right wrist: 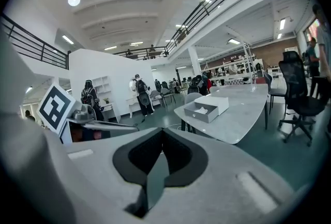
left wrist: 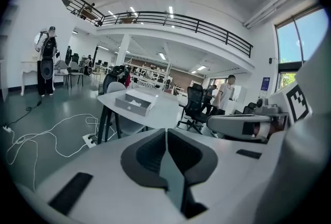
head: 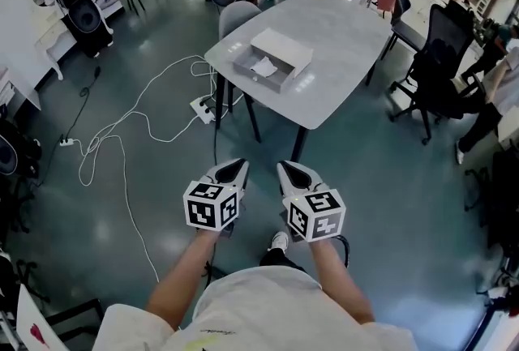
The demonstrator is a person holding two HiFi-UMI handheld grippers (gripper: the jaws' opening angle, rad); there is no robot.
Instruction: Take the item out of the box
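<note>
A grey box (head: 270, 60) lies on the pale grey table (head: 349, 49), its drawer slid out toward the near-left edge. A white crumpled item (head: 263, 66) rests inside the drawer. The same box (left wrist: 135, 103) shows far off in the left gripper view and as a small box (right wrist: 206, 107) in the right gripper view. My left gripper (head: 241, 168) and right gripper (head: 283, 169) hover side by side over the floor, well short of the table. Both are shut with nothing held.
White cables (head: 134, 139) and a power strip (head: 203, 108) lie on the floor left of the table. A grey chair (head: 236, 17) stands at the table's far-left side, black office chairs (head: 438, 66) at the right. A person (head: 495, 98) is at the right edge.
</note>
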